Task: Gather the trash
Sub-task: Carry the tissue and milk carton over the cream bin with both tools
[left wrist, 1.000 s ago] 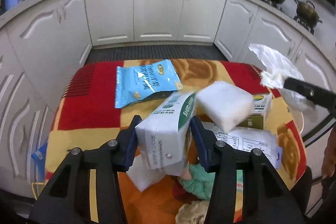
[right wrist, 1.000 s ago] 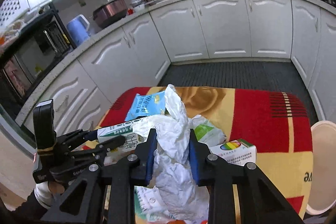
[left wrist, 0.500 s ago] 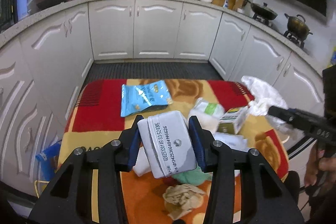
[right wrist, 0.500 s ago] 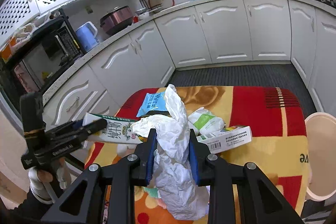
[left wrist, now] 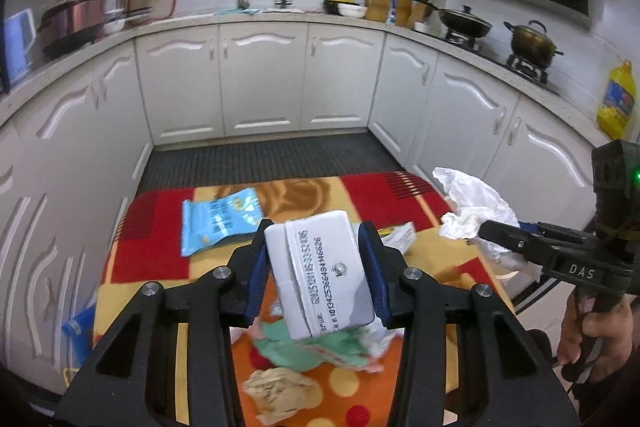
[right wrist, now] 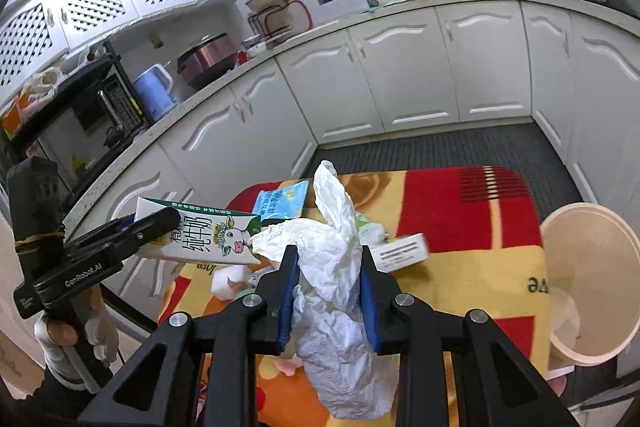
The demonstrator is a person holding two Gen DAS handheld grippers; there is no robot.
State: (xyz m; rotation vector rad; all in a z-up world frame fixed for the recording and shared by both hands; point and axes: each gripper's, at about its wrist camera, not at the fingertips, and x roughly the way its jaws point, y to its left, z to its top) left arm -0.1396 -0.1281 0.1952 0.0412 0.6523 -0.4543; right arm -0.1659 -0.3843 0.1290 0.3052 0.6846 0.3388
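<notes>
1. Left tool clamped on milk carton, held in the air above the counter; carton base faces the camera, printed codes blurred, part reads "0134253664"
2. From the right wrist view, carton side shows green Chinese characters and a cartoon cow; the tool body reads "GenRobot.AI"
3. Right tool closed on crumpled white plastic bag, above the counter; tool arm reads "DAS" in the left wrist view
4. On counter: blue snack packet, small white box with a barcode label, crumpled brown paper
5. Beige bin just beside the counter's right edge; cloth there shows inverted "9e"
</notes>
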